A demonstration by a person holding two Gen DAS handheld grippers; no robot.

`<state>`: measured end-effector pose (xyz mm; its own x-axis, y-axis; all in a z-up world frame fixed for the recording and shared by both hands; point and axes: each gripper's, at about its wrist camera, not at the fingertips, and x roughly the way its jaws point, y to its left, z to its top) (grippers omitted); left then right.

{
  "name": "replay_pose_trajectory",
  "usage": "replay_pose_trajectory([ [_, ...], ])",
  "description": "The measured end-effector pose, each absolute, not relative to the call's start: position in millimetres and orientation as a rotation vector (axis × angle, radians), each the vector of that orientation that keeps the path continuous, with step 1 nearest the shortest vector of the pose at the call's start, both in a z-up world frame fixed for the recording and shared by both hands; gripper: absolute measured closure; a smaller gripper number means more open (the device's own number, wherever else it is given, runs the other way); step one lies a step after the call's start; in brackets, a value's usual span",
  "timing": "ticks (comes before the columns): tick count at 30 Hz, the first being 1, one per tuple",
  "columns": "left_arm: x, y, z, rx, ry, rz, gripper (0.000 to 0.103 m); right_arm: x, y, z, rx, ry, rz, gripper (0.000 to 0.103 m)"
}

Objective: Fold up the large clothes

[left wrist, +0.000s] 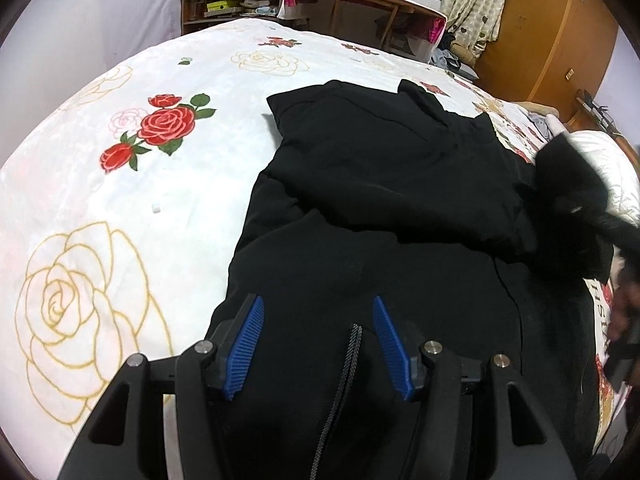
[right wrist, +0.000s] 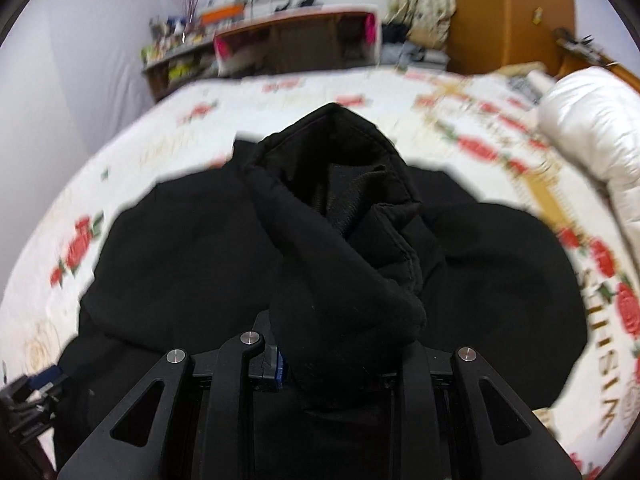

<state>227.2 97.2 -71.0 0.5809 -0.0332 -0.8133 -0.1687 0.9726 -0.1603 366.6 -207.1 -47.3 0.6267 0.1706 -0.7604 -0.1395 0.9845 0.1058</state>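
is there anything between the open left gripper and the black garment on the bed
Nothing visible. The left gripper hangs open directly over the black garment, with only the garment's own drawcord lying between its blue pads. The right gripper is shut on a bunched part of it.

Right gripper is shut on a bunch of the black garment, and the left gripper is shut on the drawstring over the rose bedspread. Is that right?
Not quite. The right gripper is shut on a bunch of the black garment, but the left gripper is open: in the left wrist view its blue pads stand apart, with the drawstring lying loose between them, over the garment on the rose bedspread.
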Motion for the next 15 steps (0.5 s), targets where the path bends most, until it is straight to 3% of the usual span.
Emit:
replay_pose_trajectory([
  [3,228.1,97.2,-72.1,-0.215,0.943,0.066,0.044,375.3,-194.6,-82.2,0.03,0.95,0.187,0.075],
  [9,234.9,100.6,-69.0,-0.229,0.923,0.039,0.044,372.6,-189.1,-74.6,-0.001,0.944,0.214,0.067],
  [13,236.9,104.2,-63.8,-0.256,0.904,0.032,0.044,372.4,-178.7,-45.8,0.046,0.923,0.282,0.036],
  [15,236.9,105.2,-59.4,-0.272,0.892,0.026,0.044,369.0,-169.1,-28.8,0.034,0.89,0.336,0.035],
])
